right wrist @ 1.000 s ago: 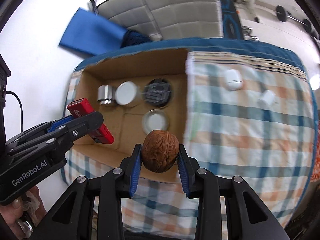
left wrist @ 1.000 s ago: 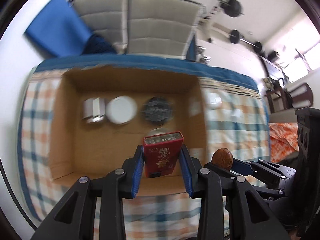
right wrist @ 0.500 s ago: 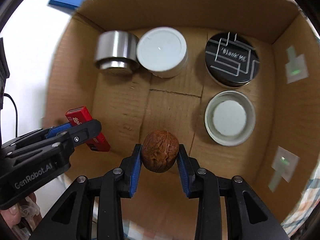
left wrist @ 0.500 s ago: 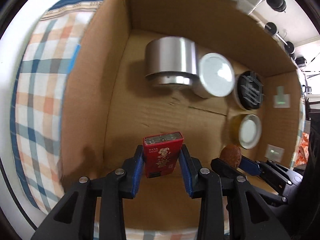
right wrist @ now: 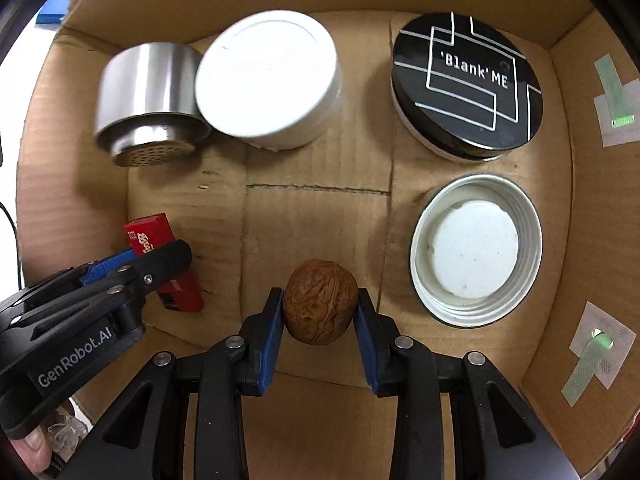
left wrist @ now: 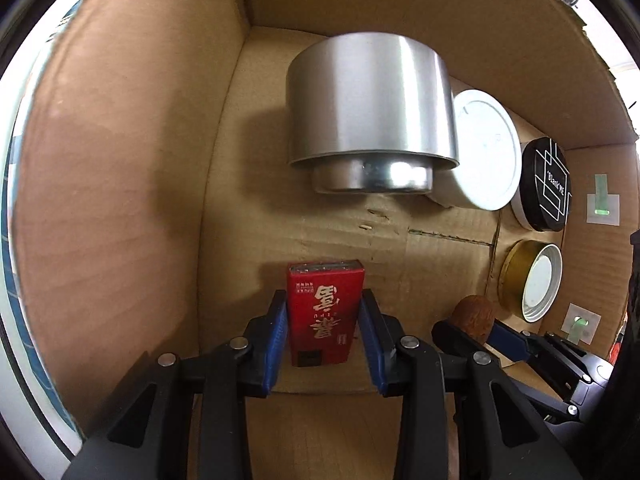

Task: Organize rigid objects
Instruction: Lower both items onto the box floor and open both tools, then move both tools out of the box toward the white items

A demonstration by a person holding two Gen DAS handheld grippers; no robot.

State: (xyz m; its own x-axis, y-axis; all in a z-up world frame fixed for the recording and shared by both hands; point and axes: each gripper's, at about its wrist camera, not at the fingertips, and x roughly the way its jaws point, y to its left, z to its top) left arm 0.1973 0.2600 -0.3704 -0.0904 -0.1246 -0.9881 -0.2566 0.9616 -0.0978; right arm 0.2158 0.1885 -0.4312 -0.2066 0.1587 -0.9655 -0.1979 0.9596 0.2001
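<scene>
Both grippers are low inside a cardboard box (left wrist: 120, 200). My left gripper (left wrist: 323, 320) is shut on a small red box (left wrist: 323, 312) with gold characters, held near the box floor by the left wall; it also shows in the right wrist view (right wrist: 160, 264). My right gripper (right wrist: 320, 312) is shut on a brown walnut (right wrist: 320, 306), near the floor's front middle; the walnut also shows in the left wrist view (left wrist: 472, 314).
In the box stand a steel cup (right wrist: 148, 100) on its side, a white round lid (right wrist: 268, 84), a black round tin (right wrist: 468, 84) marked 'Blank' ME, and an open metal lid (right wrist: 476, 256). Taped green tags (right wrist: 616, 108) sit on the right wall.
Both grippers have gone from above the box's front edge down into the box, close to its floor, each still holding its object.
</scene>
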